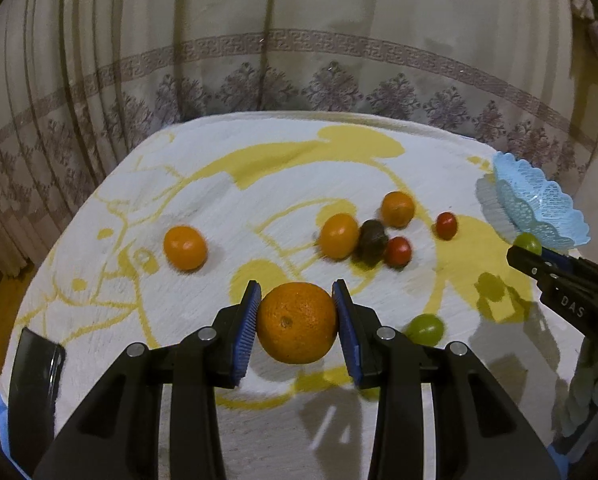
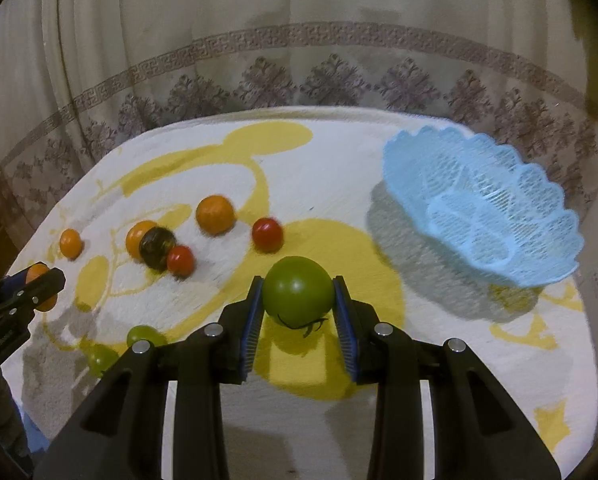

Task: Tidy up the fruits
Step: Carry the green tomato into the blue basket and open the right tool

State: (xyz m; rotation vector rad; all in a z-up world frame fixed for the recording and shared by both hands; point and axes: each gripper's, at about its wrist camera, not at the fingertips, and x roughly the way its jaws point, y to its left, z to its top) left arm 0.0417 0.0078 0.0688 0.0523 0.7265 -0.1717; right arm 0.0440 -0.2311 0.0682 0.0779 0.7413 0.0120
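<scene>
My left gripper (image 1: 296, 320) is shut on a large orange (image 1: 297, 322) and holds it above the table. My right gripper (image 2: 298, 304) is shut on a green tomato (image 2: 298, 288), left of the empty light blue lattice basket (image 2: 495, 204). The basket also shows at the right edge of the left wrist view (image 1: 539, 204). On the cloth lie three small orange fruits (image 1: 185, 248) (image 1: 339, 236) (image 1: 397, 209), a dark fruit (image 1: 371, 240), two red tomatoes (image 1: 397, 251) (image 1: 446, 225) and a green grape (image 1: 427, 329).
A white towel with a yellow print (image 1: 259, 184) covers the table. A dark phone (image 1: 35, 384) lies at its near left edge. A patterned curtain (image 1: 299, 60) hangs behind the table. Two green grapes (image 2: 141, 334) (image 2: 101, 358) lie near left in the right wrist view.
</scene>
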